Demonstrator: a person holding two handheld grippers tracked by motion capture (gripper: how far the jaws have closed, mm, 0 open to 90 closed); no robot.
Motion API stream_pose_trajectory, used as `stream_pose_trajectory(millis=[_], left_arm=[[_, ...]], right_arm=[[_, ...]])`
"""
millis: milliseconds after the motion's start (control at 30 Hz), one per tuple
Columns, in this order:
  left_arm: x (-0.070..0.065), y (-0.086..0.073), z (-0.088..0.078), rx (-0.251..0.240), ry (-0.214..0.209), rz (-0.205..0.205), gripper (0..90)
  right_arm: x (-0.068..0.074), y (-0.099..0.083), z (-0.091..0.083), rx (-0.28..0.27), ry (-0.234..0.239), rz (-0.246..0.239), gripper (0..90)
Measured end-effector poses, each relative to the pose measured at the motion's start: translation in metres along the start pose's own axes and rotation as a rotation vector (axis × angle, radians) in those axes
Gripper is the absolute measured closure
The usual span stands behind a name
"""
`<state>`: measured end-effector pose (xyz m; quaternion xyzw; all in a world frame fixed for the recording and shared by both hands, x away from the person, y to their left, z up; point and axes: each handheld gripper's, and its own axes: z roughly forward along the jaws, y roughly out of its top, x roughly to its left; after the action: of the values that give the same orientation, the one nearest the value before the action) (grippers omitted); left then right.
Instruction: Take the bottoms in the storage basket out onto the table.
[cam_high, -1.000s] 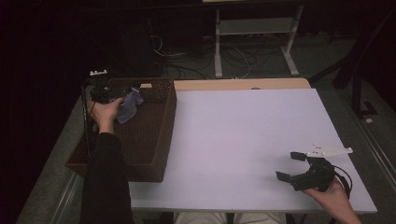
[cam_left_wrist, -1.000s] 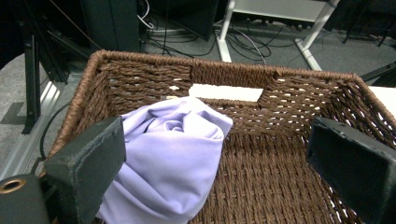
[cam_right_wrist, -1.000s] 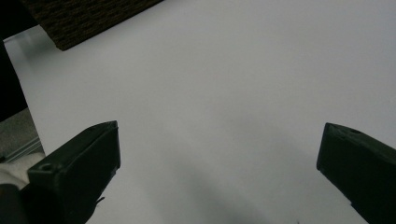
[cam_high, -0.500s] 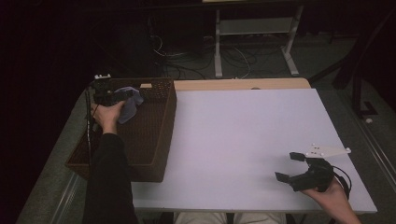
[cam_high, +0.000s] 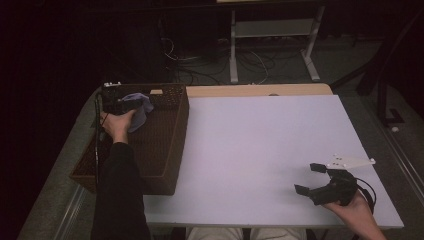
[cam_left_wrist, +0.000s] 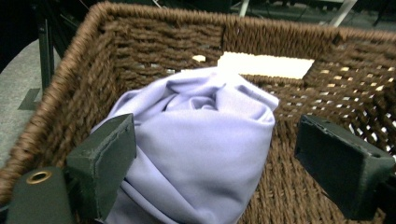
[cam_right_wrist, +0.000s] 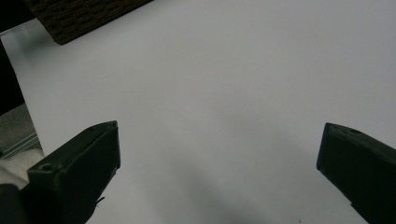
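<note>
One lilac cloth (cam_left_wrist: 201, 149) | one wicker basket (cam_left_wrist: 140, 46) | two grippers, left gripper (cam_left_wrist: 215, 154), right gripper (cam_right_wrist: 219, 172)

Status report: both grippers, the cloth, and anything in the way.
Left gripper in wicker basket, jaws just been closing around lilac cloth, right pad not touching. Right gripper open over white table. Nothing in the way.

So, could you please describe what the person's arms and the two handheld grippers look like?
Both grippers are black, each with two blocky black fingers. The right gripper carries a pale grey three-cornered plate on top, and a black cable loops behind it. The left gripper has a brass-coloured hole in its body; a thin dark cable trails from it. The left arm wears a long black sleeve.
</note>
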<state>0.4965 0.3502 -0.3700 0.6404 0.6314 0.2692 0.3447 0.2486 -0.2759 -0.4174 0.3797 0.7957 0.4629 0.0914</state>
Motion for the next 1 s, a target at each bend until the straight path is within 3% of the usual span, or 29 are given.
stream_pose_trajectory(millis=[200, 300, 533, 700, 900, 1000], left_arm=[[-0.0010, -0.0027, 0.0043, 0.029, 0.024, 0.026, 15.5], [-0.0001, -0.0038, 0.0065, 0.062, 0.042, 0.025, 21.2], [0.0003, -0.0054, 0.0078, 0.082, 0.071, 0.020, 29.0], [0.0005, -0.0051, 0.0067, 0.094, 0.094, 0.031, 42.8], [0.0014, -0.0039, 0.0047, 0.094, 0.083, 0.021, 62.7], [0.0022, -0.0034, 0.0034, 0.099, 0.079, 0.009, 67.6]], right_arm=[[0.0002, 0.0000, 0.0002, 0.001, -0.001, 0.000, 0.0], [0.0001, 0.0000, 0.0004, 0.000, -0.002, 0.002, 0.0], [0.0010, 0.0003, 0.0005, -0.001, -0.002, 0.001, 0.0], [0.0008, 0.0002, -0.0002, -0.003, -0.002, 0.001, 0.0], [0.0012, 0.0004, 0.0006, -0.001, -0.003, 0.001, 0.0], [0.0015, 0.0006, 0.0006, -0.001, -0.002, -0.001, 0.0]])
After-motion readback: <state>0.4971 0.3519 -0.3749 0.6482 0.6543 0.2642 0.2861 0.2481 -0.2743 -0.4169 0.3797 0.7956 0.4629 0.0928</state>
